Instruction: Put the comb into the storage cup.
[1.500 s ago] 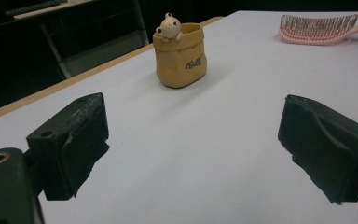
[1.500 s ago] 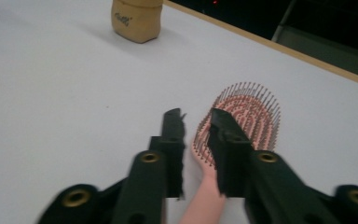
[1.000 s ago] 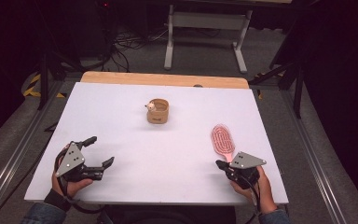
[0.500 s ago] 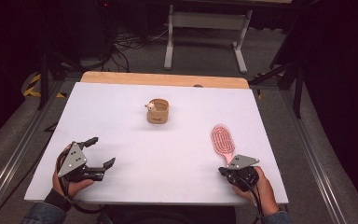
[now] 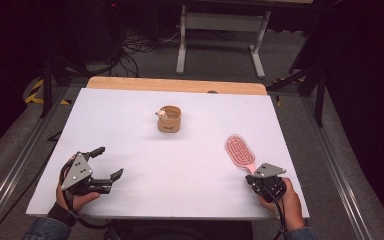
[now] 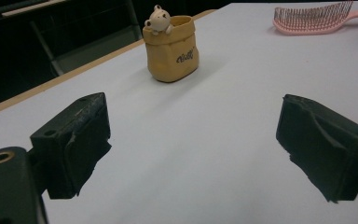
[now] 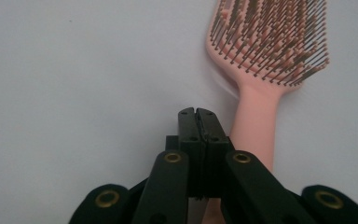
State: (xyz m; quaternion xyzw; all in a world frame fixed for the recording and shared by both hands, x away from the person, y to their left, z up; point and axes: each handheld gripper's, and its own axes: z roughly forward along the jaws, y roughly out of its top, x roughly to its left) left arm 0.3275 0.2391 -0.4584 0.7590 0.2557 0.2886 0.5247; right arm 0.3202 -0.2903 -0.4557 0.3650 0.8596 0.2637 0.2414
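Your right gripper [image 7: 198, 114], jaws pressed together on nothing, sits just above the pink hairbrush [image 5: 240, 152] handle at the table's [image 5: 130, 115] right edge.
Your left gripper [image 5: 106, 162] rests with its 2 jaws wide apart, aimed toward the tan bear pouch [image 6: 171, 48]; compared with 1 second ago, the right gripper has pulled slightly back toward you, seemingly lining up on the handle.
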